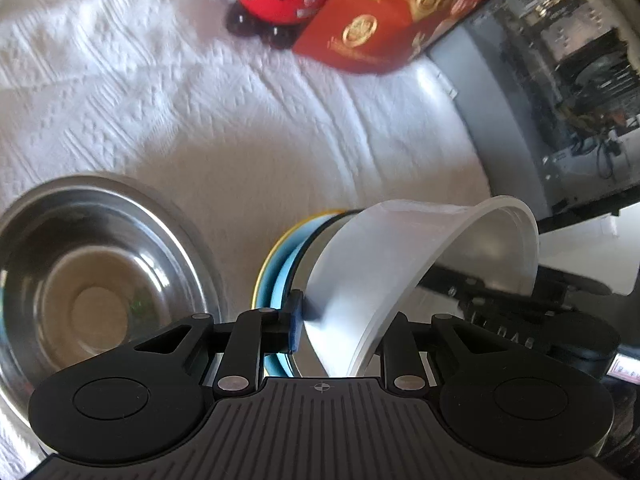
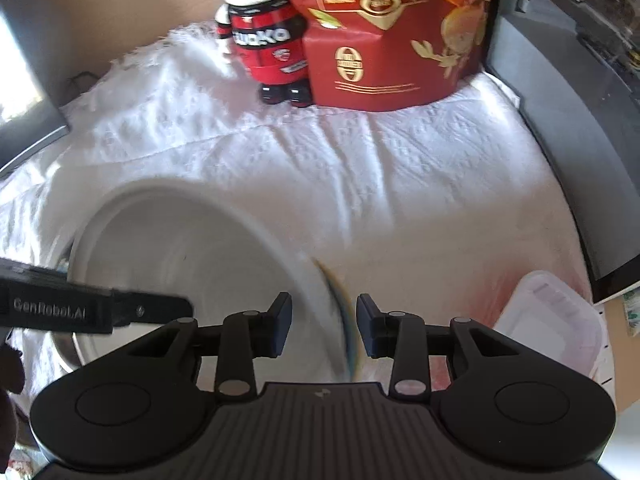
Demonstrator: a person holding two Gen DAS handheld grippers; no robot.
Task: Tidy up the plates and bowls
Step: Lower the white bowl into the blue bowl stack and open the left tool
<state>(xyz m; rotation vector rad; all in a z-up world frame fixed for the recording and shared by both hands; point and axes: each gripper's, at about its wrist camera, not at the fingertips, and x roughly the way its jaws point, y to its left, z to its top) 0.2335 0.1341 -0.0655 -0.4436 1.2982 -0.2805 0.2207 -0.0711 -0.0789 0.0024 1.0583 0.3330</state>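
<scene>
In the left wrist view my left gripper (image 1: 340, 320) is shut on the rim of a translucent white plastic bowl (image 1: 420, 264), tilted on its side. Behind it stands the edge of a blue and yellow plate (image 1: 276, 268). A steel bowl (image 1: 92, 276) sits on the white cloth to the left. In the right wrist view my right gripper (image 2: 324, 322) is open, its fingers on either side of the rim of the white bowl (image 2: 192, 256) and the coloured plate edge (image 2: 344, 312). The left gripper's arm (image 2: 92, 312) reaches in from the left.
A red box (image 2: 384, 36) and a black-and-red panda figure (image 2: 264, 28) stand at the back of the white cloth (image 2: 360, 168). A clear plastic container (image 2: 552, 320) lies at the right. A dark computer case (image 1: 560, 80) borders the right edge.
</scene>
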